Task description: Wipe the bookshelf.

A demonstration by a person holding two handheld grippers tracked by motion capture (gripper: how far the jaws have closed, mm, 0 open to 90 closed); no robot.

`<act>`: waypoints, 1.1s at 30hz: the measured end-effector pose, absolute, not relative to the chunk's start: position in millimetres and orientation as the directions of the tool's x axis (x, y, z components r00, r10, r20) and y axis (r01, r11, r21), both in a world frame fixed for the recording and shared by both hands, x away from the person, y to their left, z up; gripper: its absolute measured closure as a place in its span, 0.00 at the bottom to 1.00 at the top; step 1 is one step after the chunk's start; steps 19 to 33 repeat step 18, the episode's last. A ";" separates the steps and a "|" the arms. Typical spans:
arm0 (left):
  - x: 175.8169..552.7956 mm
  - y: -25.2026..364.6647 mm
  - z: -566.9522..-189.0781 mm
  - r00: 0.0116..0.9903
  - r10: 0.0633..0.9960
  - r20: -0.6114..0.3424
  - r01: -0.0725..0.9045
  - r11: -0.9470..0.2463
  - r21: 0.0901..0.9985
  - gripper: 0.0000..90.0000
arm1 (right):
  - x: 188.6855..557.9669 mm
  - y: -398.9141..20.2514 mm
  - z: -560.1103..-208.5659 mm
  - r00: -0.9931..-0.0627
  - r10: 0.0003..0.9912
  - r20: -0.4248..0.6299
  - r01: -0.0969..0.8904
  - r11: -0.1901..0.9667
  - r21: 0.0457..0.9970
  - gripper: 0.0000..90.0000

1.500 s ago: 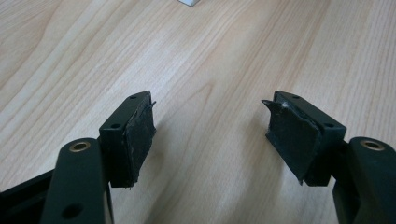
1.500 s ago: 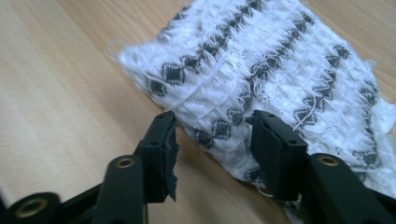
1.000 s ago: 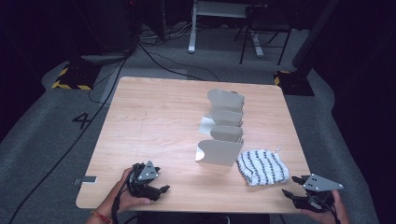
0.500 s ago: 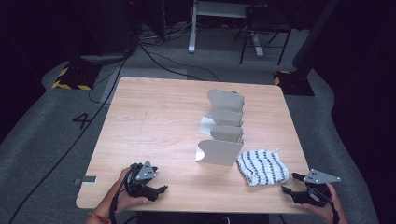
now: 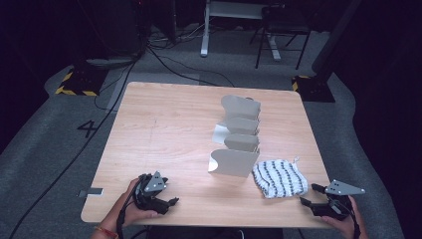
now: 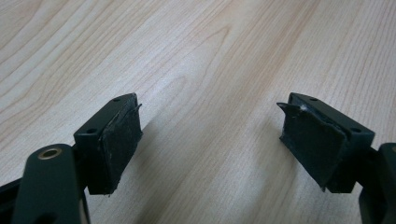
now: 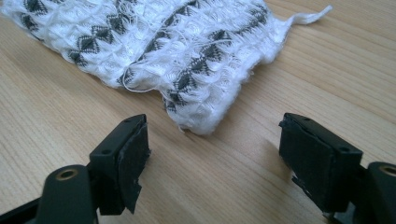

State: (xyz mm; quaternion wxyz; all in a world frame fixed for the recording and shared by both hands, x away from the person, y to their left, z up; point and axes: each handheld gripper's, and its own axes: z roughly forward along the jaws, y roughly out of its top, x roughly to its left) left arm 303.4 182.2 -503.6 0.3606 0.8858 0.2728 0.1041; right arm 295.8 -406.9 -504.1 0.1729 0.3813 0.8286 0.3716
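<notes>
A dark room with grey carpet, trailing cables and a metal stand at the back surrounds a light wooden table (image 5: 164, 129) seen from above. At the near left corner the left gripper (image 5: 171, 201) rests low over the tabletop in a person's hand, its jaws spread wide with bare wood grain between them, as the left gripper view (image 6: 208, 140) confirms; it grasps nothing. Toward the middle of the table stands a row of grey cardboard dividers (image 5: 238, 142), upright and folded in a zigzag that runs away from the person. Just right of the nearest divider panel lies a white knitted cloth (image 5: 278, 177) with dark bands, bunched flat on the wood near the front edge. At the near right corner the right gripper (image 5: 309, 194) sits close to the table edge, pointing toward the cloth. Its jaws have just been opening and now stand fully apart with nothing held; in the right gripper view (image 7: 212, 149) the cloth's (image 7: 187, 56) frayed edge lies just ahead of the open jaws, not touching either pad.
</notes>
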 end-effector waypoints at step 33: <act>305.4 182.4 -503.6 0.826 0.563 -0.014 0.413 -0.589 0.695 0.22 | 295.6 -406.4 -504.1 -0.632 0.775 -0.004 0.513 0.422 0.748 0.27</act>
